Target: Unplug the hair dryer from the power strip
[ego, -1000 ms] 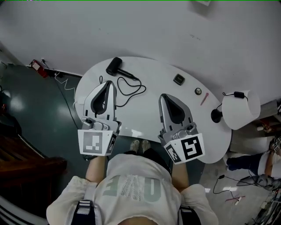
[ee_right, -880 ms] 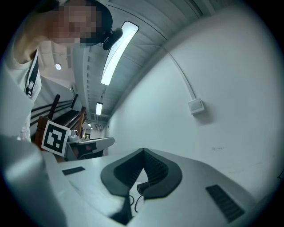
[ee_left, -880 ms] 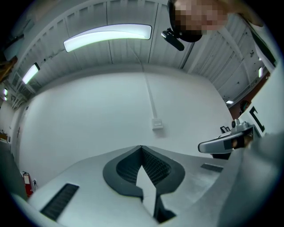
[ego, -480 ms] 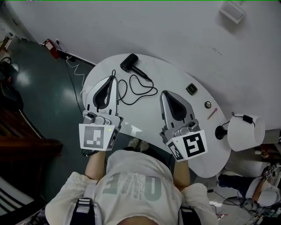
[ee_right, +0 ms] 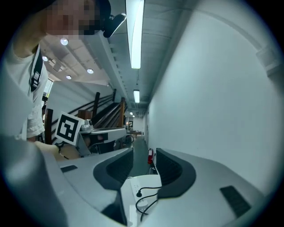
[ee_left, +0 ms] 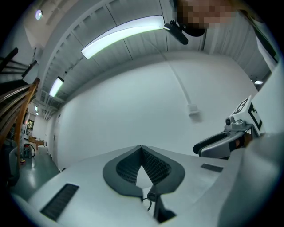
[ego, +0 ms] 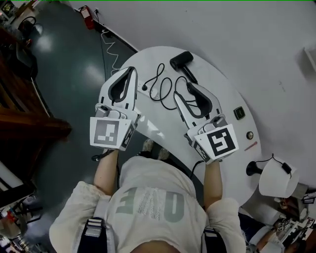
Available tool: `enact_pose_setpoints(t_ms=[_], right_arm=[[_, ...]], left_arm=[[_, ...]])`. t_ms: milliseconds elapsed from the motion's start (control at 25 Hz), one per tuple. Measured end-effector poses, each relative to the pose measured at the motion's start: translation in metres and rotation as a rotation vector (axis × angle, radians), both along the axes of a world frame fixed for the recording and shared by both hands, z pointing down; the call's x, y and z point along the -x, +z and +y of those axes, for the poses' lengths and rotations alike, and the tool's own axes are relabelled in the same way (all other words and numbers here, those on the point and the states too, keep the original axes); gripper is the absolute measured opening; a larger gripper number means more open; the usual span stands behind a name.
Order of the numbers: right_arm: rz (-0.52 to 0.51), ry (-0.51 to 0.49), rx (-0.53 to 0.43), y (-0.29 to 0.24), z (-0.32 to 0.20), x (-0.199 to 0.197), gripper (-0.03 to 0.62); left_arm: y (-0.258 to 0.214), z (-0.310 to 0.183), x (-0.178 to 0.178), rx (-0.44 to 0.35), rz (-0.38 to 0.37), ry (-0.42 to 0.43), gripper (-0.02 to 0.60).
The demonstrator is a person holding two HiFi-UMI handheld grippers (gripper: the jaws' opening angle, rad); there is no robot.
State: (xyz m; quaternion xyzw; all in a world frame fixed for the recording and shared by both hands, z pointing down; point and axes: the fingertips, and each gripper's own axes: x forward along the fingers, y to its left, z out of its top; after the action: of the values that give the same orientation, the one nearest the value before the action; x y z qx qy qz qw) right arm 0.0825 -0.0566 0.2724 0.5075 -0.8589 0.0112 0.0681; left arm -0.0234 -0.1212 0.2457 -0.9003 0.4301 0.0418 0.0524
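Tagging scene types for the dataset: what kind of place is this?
Probably an open hall or lobby of an office-like building, not a home: a glossy dark green floor, a red fire extinguisher, and long ceiling strip lights running down a corridor.

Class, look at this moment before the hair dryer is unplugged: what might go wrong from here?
The right tongs, whose jaws have just been opening with nothing between them, may close on the cord instead of the plug.
The left tongs are shut and hold nothing, so the power strip may slide when pulled.
Looped cord could drag the hair dryer.
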Motion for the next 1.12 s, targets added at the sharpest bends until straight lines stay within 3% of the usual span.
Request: enact_pose_setpoints(t_ms=[240, 520, 760, 1120], right_arm=[[0.15, -0.14, 0.176, 0.076, -0.042, 0.03, 0.182], [0.327, -0.263, 0.37, 0.177, -0.075, 0.034, 0.239], [0.497, -0.344, 0.468, 0.246, -0.092, 0.036, 0.26], [0.576, -0.43, 0.571, 0.3, -0.092, 0.04, 0.279]], left_arm=[[0.026, -0.022, 0.012, 0.041, -0.028, -0.025, 0.005], [0.037, -0.04, 0.011, 0.044, -0.023, -0.04, 0.005], [0.054, -0.056, 0.008, 0.092, -0.025, -0.039, 0.005], [0.081, -0.069, 0.014, 0.155, -0.043, -0.075, 0.005]])
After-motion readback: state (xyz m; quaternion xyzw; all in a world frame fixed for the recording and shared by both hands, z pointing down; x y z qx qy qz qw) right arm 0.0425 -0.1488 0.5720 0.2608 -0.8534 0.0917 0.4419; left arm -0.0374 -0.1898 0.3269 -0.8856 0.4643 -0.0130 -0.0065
